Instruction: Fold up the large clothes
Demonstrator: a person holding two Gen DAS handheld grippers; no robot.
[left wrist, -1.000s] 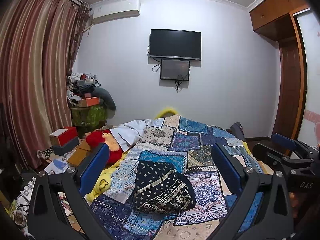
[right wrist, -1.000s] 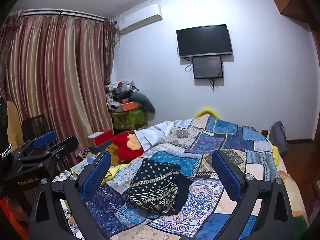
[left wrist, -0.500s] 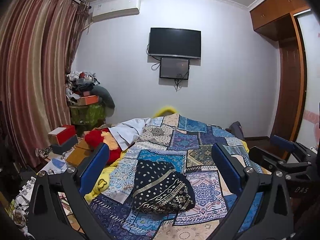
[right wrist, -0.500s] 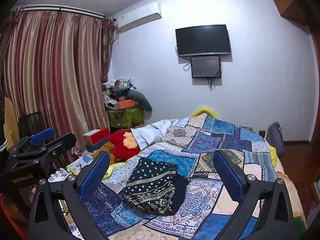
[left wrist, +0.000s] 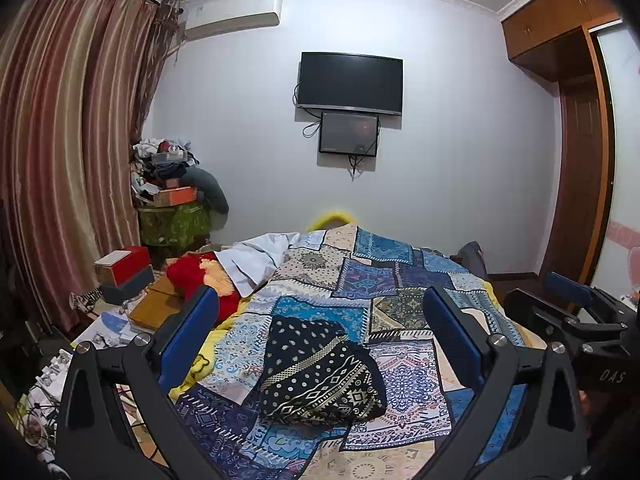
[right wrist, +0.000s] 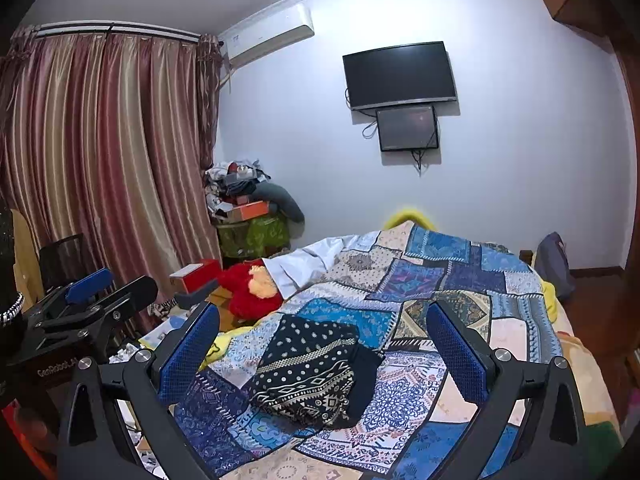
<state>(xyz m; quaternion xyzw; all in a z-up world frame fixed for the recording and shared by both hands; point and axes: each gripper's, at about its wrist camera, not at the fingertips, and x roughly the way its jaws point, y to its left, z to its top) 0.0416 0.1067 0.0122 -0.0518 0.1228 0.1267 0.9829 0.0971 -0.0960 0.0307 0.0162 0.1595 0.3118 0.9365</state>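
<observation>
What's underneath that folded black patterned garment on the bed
The folded black patterned garment lies directly on the blue patchwork bedspread, which shows all around it. The covered patch, and whatever lies under the bedspread, is hidden.

one folded garment, one quilt, one bed, two grippers, two screens, one red plush.

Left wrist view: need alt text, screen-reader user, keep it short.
A folded black garment with a white dotted and geometric print lies on a blue patchwork bedspread, framed by the open, empty left gripper with its blue-padded jaws spread wide. The right gripper, also open, shows at the right edge. Behind are a wall-mounted TV, striped curtains and a cluttered corner.
</observation>
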